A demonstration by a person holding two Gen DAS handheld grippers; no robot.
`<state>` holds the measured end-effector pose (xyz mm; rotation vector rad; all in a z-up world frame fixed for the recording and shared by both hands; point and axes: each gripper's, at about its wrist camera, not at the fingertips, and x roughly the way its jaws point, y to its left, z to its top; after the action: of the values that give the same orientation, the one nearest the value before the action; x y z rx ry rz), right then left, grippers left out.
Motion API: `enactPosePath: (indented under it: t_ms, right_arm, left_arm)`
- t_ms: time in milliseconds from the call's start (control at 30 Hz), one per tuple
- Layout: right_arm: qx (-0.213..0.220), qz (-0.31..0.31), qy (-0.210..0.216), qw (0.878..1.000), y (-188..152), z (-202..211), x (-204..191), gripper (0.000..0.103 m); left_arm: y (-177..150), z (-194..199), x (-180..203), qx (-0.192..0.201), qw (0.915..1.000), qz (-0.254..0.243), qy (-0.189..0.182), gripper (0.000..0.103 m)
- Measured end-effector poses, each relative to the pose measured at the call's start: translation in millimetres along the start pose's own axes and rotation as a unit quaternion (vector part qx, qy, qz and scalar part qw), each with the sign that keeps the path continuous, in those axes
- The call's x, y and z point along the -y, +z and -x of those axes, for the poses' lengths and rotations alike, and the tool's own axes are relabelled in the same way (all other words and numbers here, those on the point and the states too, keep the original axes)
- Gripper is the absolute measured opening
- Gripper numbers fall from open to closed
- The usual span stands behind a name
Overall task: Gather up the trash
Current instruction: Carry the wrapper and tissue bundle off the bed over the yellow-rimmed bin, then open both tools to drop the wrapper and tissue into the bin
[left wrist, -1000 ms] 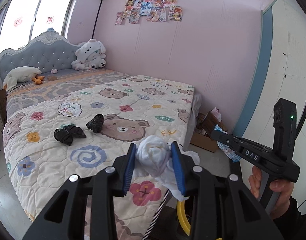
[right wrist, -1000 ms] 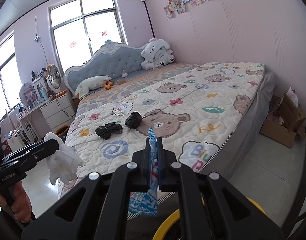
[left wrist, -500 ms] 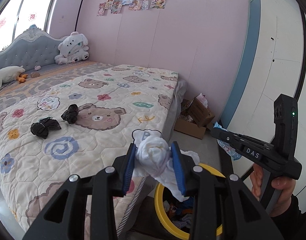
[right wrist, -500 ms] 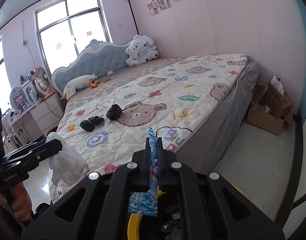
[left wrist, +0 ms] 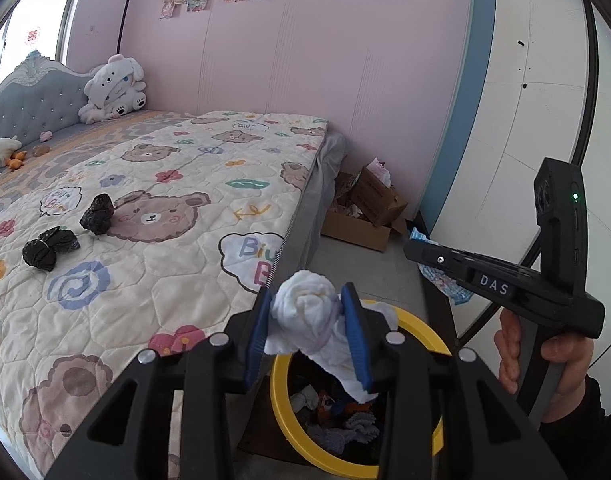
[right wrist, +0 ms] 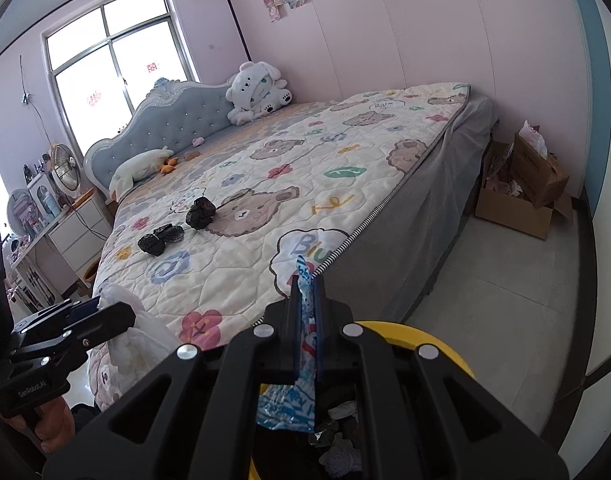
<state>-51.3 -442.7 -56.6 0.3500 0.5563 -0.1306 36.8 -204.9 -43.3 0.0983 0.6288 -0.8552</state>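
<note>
both grippers have swung from over the bed (left wrist: 153, 216) toward the yellow-rimmed bin (left wrist: 419, 330), now just below the jaws. left gripper (left wrist: 307, 312) is clenched on a white tissue wad (left wrist: 305, 300); its tail drapes over the rim. right gripper (right wrist: 306, 300) is pinched tight on a blue wrapper (right wrist: 291, 404) hanging into the bin. gripper bodies hide most of the bin. two black bags (left wrist: 49, 248) lie on the bed, well left of the jaws. bare floor (right wrist: 485, 272) lies right, up to a cardboard box (right wrist: 517, 208).
</note>
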Motion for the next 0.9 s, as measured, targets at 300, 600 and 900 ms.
enactPosePath:
  t_ms: [300,600,900]
  right_arm:
    - [-0.027,-0.025,-0.008,0.999,-16.0,-14.7,17.4,0.006]
    - [-0.049,-0.072,0.000,0.996,-35.4,-28.8,37.0,0.006]
    - [-0.052,-0.091,-0.004,0.995,-40.6,-28.1,47.2,0.006]
  left_arm:
    - [-24.8,-34.4,5.3,-0.042,0.9988,0.003,-0.024,0.034]
    - [-51.1,-62.9,2.9,-0.100,0.9929,0.030,-0.058,0.035]
    - [-56.4,-66.3,4.3,-0.099,0.9922,0.034,-0.068,0.037]
